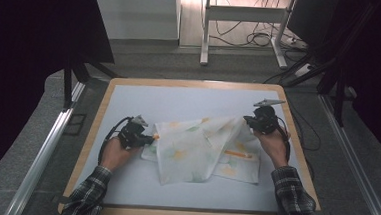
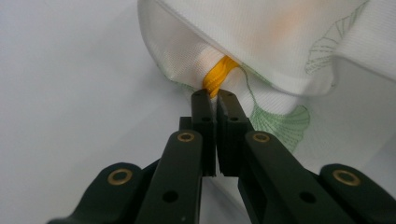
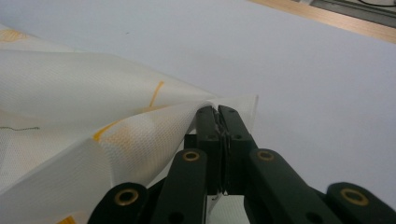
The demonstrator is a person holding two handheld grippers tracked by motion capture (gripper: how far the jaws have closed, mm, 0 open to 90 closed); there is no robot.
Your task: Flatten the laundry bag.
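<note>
1. High view: the white printed cloth [image 1: 203, 148] lies mid-table, long axis running nine to three o'clock; my grippers flank it.
2. Left gripper [image 2: 211, 95] has clamped the cloth's yellow loop [image 2: 219, 74] at nine o'clock.
3. Right gripper [image 3: 218, 112] pinches a corner at two o'clock; the table [image 1: 129, 96] lies beyond.

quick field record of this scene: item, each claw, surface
item: white cloth with green leaf and orange print, crumpled at mid-table
left claw: shut on the yellow loop at the cloth's left edge
right claw: shut on a cloth corner, lifted off the table
surface: pale table with wooden rim
hands: one behind each claw, plaid sleeves
</note>
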